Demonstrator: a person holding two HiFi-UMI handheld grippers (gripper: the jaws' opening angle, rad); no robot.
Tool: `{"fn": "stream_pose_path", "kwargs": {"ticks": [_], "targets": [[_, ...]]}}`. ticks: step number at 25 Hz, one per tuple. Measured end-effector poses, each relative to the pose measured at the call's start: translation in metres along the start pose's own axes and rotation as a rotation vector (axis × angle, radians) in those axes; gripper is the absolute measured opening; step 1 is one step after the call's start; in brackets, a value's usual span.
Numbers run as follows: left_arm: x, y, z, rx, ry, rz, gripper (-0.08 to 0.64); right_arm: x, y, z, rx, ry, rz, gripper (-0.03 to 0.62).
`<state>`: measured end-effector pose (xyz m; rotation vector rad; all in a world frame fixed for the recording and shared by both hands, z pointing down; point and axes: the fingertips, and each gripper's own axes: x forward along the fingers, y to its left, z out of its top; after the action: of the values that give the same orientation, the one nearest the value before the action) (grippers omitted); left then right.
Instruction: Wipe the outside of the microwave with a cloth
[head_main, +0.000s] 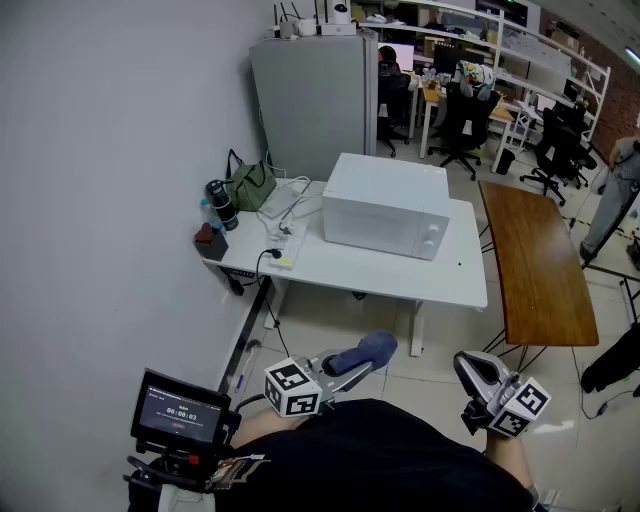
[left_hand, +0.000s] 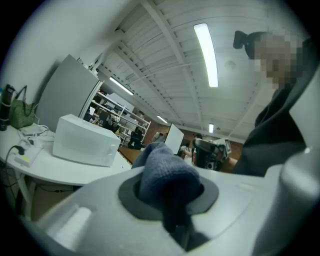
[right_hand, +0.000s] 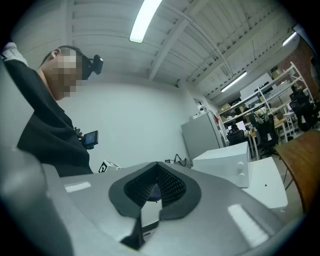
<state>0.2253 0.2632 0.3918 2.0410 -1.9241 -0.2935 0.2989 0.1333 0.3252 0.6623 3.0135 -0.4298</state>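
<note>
We hold the left gripper (head_main: 362, 360) low in front of us, its jaws closed on a blue cloth (head_main: 369, 349) that bunches up out of the dark pads. In the left gripper view the cloth (left_hand: 165, 174) fills the space between the jaws. The right gripper (head_main: 473, 374) hangs beside it, apart from it. In the right gripper view the right gripper (right_hand: 154, 193) has its ribbed pads drawn together with nothing between them.

The microwave (head_main: 386, 204) sits well apart from both grippers, shut, in the middle of a white table (head_main: 445, 280) and toward its back edge, with its two knobs at the right end of its front. At the table's left edge we see a power strip (head_main: 286, 250), a green bag (head_main: 252, 185), a dark bottle (head_main: 220, 203) and a small red box (head_main: 210, 240). A wooden table (head_main: 535, 265) runs just beside the white one's right edge.
</note>
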Motion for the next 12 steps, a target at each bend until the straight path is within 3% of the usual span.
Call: {"fn": "stream_pose_path", "kwargs": {"ticks": [7,9,12], "targets": [[0.009,0.016,0.001,-0.015,-0.007,0.041,0.060,0.021,-0.025,0.004,0.001,0.020,0.052,0.005],[-0.003,0.044,0.004,-0.031,-0.015,0.051,0.060,0.052,-0.031,-0.001,-0.001,0.034,0.063,0.005],[-0.032,0.120,0.023,-0.045,-0.052,0.041,0.060,0.137,-0.044,-0.001,-0.032,0.060,0.054,0.005]]}}
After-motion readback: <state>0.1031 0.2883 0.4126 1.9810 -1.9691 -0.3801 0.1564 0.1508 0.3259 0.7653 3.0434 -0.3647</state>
